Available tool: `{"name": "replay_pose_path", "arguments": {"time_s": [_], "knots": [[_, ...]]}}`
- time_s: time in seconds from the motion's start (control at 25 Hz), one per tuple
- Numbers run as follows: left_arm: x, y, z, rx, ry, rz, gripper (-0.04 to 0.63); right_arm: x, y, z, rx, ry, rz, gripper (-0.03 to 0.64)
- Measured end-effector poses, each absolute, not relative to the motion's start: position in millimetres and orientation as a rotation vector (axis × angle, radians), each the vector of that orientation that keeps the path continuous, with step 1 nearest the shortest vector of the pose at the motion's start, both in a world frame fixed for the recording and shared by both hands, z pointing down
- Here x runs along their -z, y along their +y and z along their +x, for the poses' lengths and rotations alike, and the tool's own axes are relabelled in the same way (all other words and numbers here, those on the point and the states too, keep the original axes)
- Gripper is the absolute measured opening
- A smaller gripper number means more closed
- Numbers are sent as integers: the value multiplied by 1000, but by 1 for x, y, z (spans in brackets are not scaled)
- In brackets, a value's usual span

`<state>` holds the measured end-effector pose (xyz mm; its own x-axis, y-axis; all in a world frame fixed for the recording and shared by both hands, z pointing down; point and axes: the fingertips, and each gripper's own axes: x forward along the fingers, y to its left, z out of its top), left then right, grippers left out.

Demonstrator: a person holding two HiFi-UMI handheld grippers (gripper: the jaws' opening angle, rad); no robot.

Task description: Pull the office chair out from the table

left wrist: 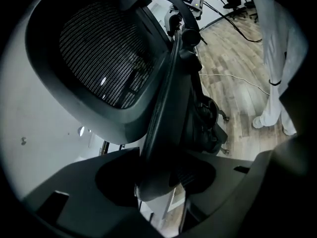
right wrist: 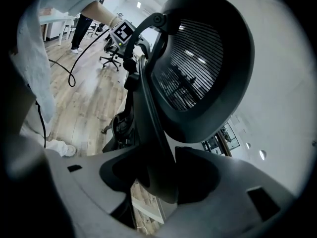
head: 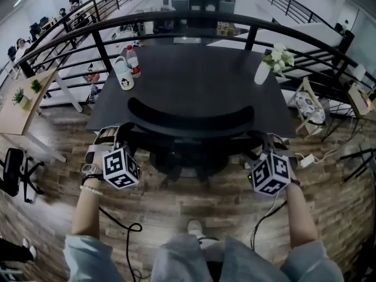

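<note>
Centre of head view: office chair [head: 191, 121] close against near edge of dark table [head: 200, 75], curved backrest toward viewer. Left gripper [head: 114, 138] at backrest's left end, claw pinching frame edge. Right gripper [head: 267, 143] at right end, claw likewise clamped on frame edge. Mesh back fills both gripper views. On table: bottle [head: 134, 61] upper left, vase [head: 262, 72] upper right.

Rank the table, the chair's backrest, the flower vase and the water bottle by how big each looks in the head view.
1. table
2. backrest
3. vase and bottle: they look about the same size, so no ranking between them.
</note>
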<state>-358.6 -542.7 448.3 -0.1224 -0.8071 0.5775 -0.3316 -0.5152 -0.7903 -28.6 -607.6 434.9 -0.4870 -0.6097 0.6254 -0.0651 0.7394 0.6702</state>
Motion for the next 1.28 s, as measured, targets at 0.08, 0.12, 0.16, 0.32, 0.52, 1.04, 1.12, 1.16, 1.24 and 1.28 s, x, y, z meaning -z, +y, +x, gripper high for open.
{"name": "replay_pose_path", "arguments": {"time_s": [0.08, 0.12, 0.16, 0.32, 0.52, 1.04, 1.12, 1.16, 1.24, 1.28], "knots": [[-448, -542, -359, 1675, 1268, -1763, 201, -434, -607, -29, 727, -1986, 514, 215], [-448, -541, -360, 1676, 1270, -1759, 201, -434, -606, -29, 727, -1984, 516, 215], [-448, -541, -360, 1679, 1271, -1755, 201, -434, -606, -29, 726, -1982, 518, 215], [-448, -534, -359, 1693, 1267, -1756, 202, -435, -599, -28, 713, -1986, 524, 215], [-445, -514, -359, 1691, 1270, -1755, 204, -433, -578, -28, 706, -1994, 536, 218], [-446, -419, -357, 1688, 1285, -1746, 204, -433, -487, -26, 694, -1998, 568, 224], [-445, -405, -358, 1688, 1290, -1748, 206, -432, -473, -26, 692, -1999, 570, 225], [-445, -398, -358, 1689, 1289, -1752, 204, -432, -466, -26, 692, -1999, 572, 225], [-446, -383, -355, 1682, 1286, -1759, 204, -432, -456, -25, 694, -1995, 583, 226], [-446, -376, -352, 1673, 1285, -1761, 204, -433, -451, -23, 692, -1991, 590, 227]]}}
